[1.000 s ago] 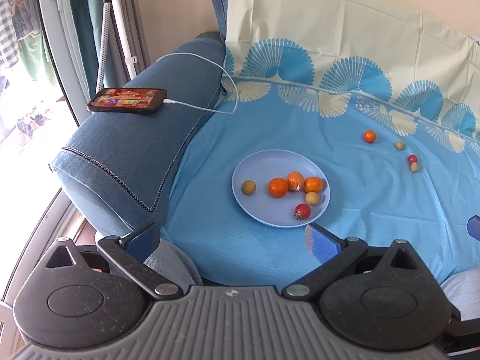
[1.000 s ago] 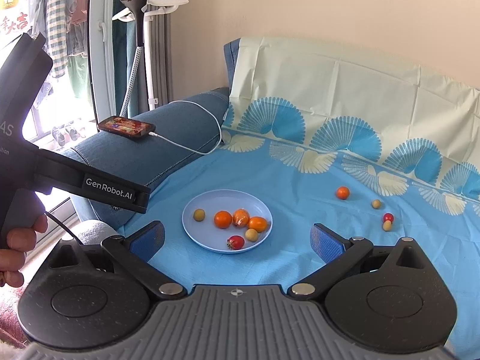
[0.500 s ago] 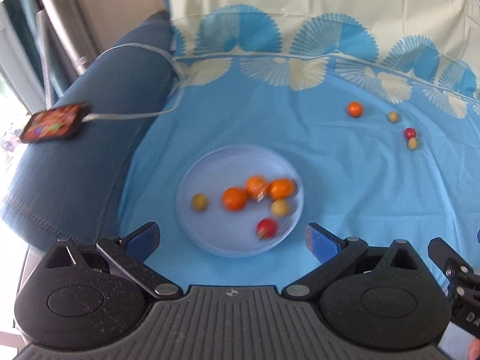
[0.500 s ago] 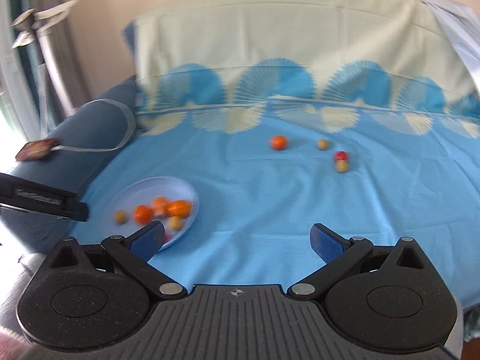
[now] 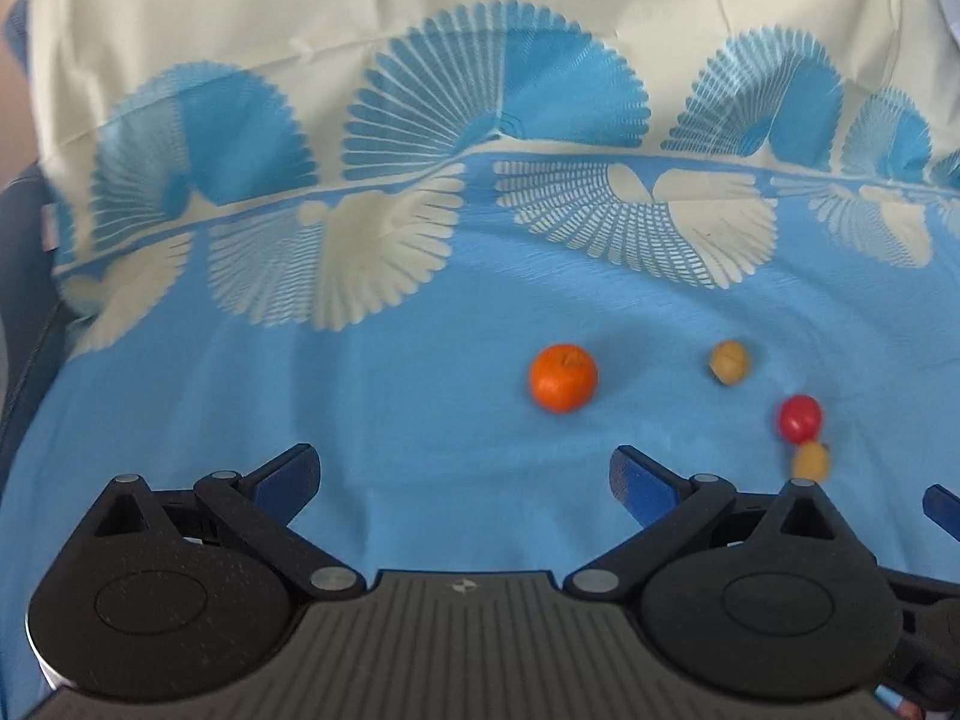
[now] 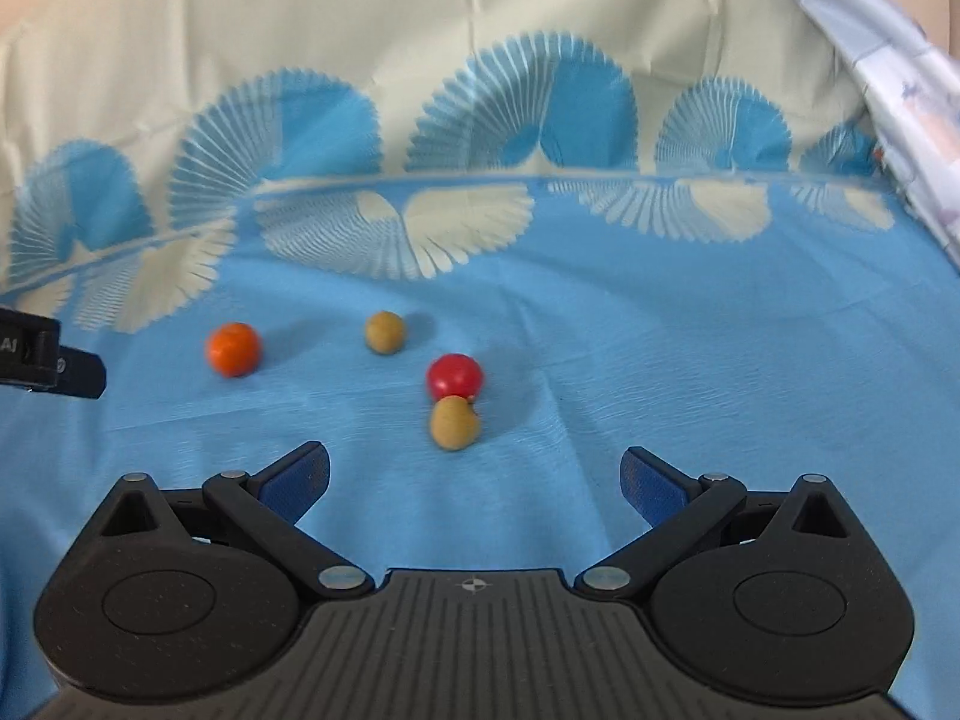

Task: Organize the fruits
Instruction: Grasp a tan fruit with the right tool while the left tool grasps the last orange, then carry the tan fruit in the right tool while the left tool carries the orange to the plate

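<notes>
A blue cloth (image 5: 420,396) with a smooth plain field covers the seat. Behind that field runs a border of cream fans (image 6: 414,228), and above the border a row of blue fans (image 5: 498,78) on a cream upper part of the cloth (image 6: 420,6). Left of the cloth shows a dark blue armrest (image 5: 18,252). At the cloth's right edge hangs a pale printed fabric (image 6: 900,96).

Orange fruit (image 6: 233,349), tan fruit (image 6: 384,332), red fruit (image 6: 454,376) touching second tan fruit (image 6: 454,422).

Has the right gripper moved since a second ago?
Yes. The right gripper swung right, off the plate and toward the loose orange fruit and red fruit.
</notes>
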Motion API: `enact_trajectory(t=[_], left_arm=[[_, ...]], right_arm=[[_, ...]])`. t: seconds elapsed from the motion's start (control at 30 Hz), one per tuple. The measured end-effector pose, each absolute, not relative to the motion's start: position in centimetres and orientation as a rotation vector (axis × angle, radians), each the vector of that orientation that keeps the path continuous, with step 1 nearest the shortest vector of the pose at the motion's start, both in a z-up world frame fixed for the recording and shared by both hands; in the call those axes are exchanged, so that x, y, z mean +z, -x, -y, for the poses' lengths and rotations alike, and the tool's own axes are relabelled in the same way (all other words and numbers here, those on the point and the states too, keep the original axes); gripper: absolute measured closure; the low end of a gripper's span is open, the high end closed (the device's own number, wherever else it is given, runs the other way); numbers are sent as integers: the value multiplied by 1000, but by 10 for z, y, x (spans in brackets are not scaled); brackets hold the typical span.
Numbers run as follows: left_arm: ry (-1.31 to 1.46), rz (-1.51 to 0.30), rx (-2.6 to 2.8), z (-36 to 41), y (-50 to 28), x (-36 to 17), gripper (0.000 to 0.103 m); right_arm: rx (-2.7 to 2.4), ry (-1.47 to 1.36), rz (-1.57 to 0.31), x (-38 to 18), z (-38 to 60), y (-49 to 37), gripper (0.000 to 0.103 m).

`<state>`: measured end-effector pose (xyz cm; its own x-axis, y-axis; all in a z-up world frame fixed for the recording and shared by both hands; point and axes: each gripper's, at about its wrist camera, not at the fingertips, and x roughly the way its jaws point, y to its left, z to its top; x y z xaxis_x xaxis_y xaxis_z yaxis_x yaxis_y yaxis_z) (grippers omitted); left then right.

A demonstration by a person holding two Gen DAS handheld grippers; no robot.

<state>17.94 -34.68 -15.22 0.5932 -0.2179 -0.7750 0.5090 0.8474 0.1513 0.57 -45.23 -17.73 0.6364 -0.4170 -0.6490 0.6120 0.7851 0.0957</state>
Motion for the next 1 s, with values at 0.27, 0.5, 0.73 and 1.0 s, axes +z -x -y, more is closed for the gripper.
enact_trajectory(t=[0.27, 0.5, 0.73, 1.0], left_arm=[[-409, -856, -448, 389, -234, -215, 0], [-417, -841, -473, 391, -221, -203, 65], [-418, -849, -496, 372, -184, -165, 65], [-366, -865, -480, 282, -105, -79, 65]], right_arm=[[-618, -205, -653, -230, 470, -51, 1], [-612, -228, -648, -225, 469, -50, 17], [-669, -274, -632, -218, 476, -35, 77], [-647, -328, -567, -146, 447, 26, 77]])
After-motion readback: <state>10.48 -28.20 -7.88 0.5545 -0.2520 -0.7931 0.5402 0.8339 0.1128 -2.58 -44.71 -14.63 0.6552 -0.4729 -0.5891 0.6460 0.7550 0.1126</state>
